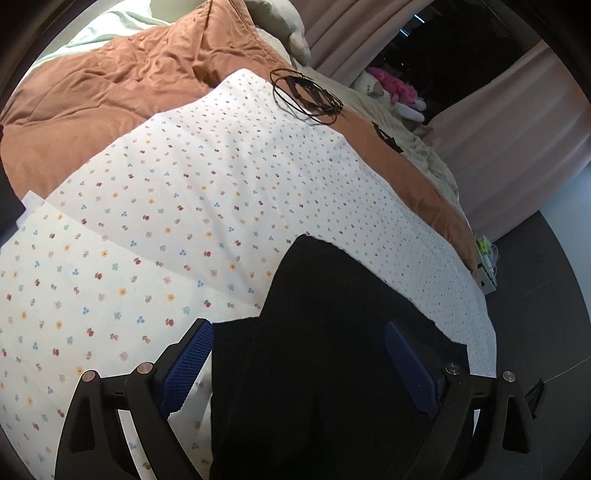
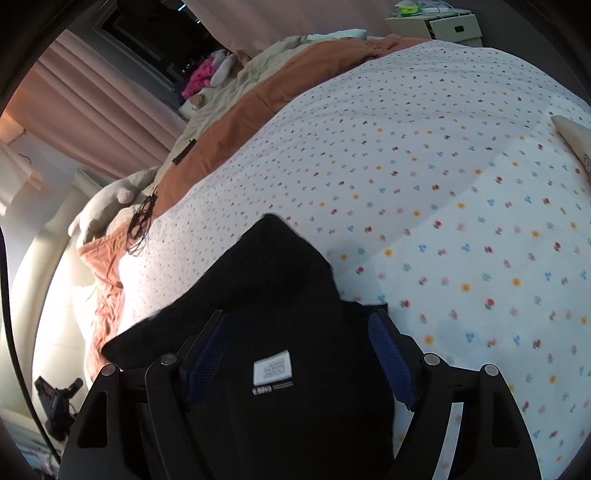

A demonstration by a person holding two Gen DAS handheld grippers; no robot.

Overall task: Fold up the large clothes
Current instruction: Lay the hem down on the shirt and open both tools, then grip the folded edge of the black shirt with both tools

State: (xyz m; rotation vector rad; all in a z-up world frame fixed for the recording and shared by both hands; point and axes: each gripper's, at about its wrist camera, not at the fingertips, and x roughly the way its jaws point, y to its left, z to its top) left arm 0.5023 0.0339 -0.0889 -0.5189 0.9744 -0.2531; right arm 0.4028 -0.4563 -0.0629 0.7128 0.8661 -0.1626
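Observation:
A black garment [image 1: 332, 280] lies on the white flower-print sheet [image 1: 184, 184] of a bed. In the left wrist view it runs from between my fingers up to a blunt corner. My left gripper [image 1: 299, 354] stands open above it, its blue pads wide apart on either side of the cloth and not pressing it. In the right wrist view the same black garment [image 2: 273, 266] shows a white label [image 2: 272, 371] near the jaws. My right gripper [image 2: 299, 350] is open too, straddling the cloth on the flower-print sheet [image 2: 443, 184].
An orange duvet [image 1: 110, 92] lies bunched beyond the sheet, with a coil of black cable [image 1: 306, 96] at its edge. Plush toys [image 2: 210, 72] and pink curtains [image 2: 92, 99] stand behind the bed. A white nightstand [image 2: 443, 26] is far off, and a black device [image 2: 55, 398] sits on the floor.

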